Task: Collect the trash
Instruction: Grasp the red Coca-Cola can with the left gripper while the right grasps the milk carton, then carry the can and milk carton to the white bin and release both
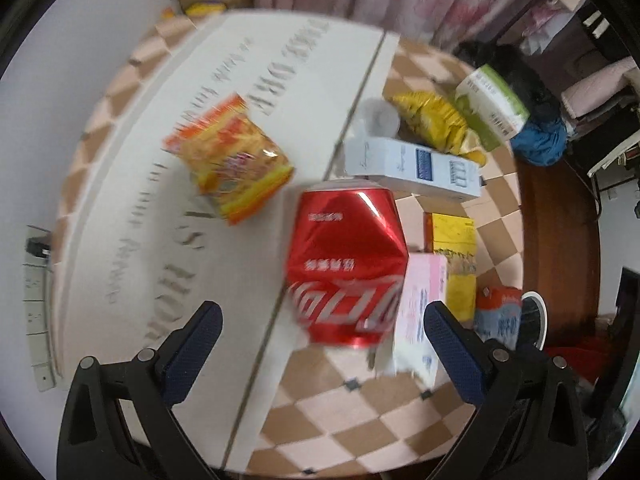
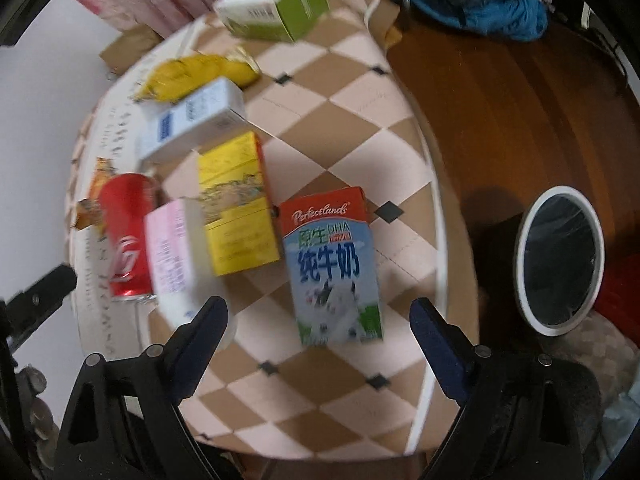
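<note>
Both claws are wide apart and hold nothing. Left claw (image 1: 324, 336) hangs over the dented red cola can (image 1: 347, 264), lying on the tabletop (image 1: 340, 412) between its fingers. Right claw (image 2: 318, 328) hangs over the milk carton (image 2: 334, 268). A pink box (image 1: 418, 312) touches the can, so a grab could catch it too. Only the right view shows the whole trash bin (image 2: 560, 264) on the floor, right of that claw.

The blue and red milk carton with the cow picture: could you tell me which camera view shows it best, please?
The right wrist view: the blue and red milk carton lies there with its whole printed face visible, on the checkered tablecloth. The left wrist view shows only a blurred part of it at the table's edge.
</note>
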`<state>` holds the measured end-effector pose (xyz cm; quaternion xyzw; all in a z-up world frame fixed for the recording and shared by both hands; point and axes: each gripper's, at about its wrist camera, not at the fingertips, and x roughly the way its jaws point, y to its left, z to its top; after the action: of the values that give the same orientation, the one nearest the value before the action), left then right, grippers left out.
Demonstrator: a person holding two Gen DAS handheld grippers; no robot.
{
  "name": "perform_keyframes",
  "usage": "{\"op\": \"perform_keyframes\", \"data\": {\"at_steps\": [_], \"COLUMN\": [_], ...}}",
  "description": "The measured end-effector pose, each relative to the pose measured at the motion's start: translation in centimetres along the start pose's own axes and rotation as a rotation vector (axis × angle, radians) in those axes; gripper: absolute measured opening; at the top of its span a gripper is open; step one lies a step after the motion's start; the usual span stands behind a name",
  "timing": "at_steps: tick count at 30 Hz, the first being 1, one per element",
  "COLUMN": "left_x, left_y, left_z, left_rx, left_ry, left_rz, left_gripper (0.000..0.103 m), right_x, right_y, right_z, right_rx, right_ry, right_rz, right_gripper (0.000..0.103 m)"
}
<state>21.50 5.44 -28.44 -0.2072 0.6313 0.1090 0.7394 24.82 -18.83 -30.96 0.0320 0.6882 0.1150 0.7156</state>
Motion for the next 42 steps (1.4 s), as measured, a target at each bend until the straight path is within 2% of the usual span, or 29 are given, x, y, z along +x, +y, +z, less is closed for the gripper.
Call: {"op": "perform_keyframes", "data": {"at_steps": [2,4,6,9,12,13,19,24,31,38,42], "left_x": [1.8,3.2,3.8,4.2,3.8,3.5,2.2,-0.2,-5.2,-9.5,-12.7], "left_y": [0.0,0.2,0.3,0.4,0.7,0.7,0.5,2.1,1.9,-1.4,-4.1], "left_z": [0.9,1.4,1.7,1.9,2.1,2.1,1.0,-0.6,-2.2,-2.4,-3.1], "left_rx": [0.0,-0.006,-0.018,-0.025,-0.048,-0.05,0.01,0.018,0.043,0.086,0.133], "left_ry": [0.035,0.059,0.066,0.056,0.026,0.021,-0.038,-0.097,-0.222,-0.33,-0.385], "left_rz": [-0.006,-0.019,-0.036,-0.057,-0.097,-0.09,-0.011,0.007,0.023,-0.009,-0.05], "left_gripper": [0.103,0.102,0.102,0.098,0.082,0.082,0.082,0.082,0.082,0.082,0.082], "right_x": [1.1,1.8,2.2,2.4,2.7,2.7,2.6,1.2,-2.0,-7.4,-11.2], "right_y": [-0.1,-0.2,-0.4,-0.2,0.0,0.0,0.6,1.5,3.0,3.5,2.4], "right_z": [0.5,0.7,0.8,0.9,1.1,1.0,0.3,-0.5,-1.9,-2.4,-2.7], "right_rx": [0.001,0.005,0.003,-0.012,-0.022,-0.027,-0.049,-0.078,-0.114,-0.131,-0.125], "right_ry": [0.009,0.016,0.016,0.003,0.0,-0.004,-0.017,-0.05,-0.117,-0.213,-0.282], "right_rz": [-0.013,-0.005,-0.008,-0.013,-0.035,-0.033,-0.031,-0.018,0.046,0.111,0.148], "right_gripper": [0.09,0.076,0.066,0.06,0.059,0.057,0.056,0.055,0.055,0.055,0.055]}}
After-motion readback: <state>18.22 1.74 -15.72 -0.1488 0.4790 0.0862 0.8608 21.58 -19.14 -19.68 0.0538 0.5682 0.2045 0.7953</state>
